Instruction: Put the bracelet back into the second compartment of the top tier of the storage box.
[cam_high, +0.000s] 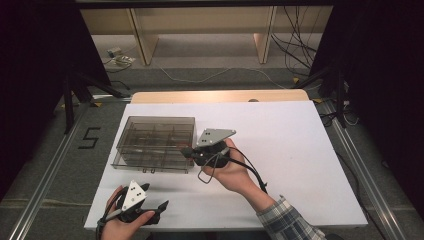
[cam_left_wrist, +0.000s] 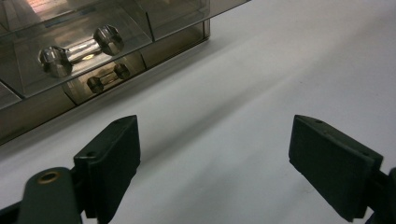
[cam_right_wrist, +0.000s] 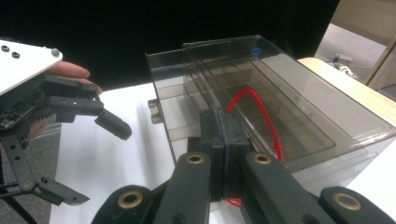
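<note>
white table (cam_high: 280, 150), smoky organizer box (cam_high: 155, 142)

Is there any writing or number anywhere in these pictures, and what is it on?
"5": a dark numeral marked on the grey floor, left of the table.
The clear plastic box carries no lettering that can be read; a small blue ring mark on its top is no legible sign.
No other text can be seen.

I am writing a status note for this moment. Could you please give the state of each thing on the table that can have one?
Box: lid closed, flat on the table.
Red cord: pinched between the right gripper's jaws.
Right gripper: shut on the red cord, at the box's side.
Left gripper: open, nothing between the jaws.
</note>
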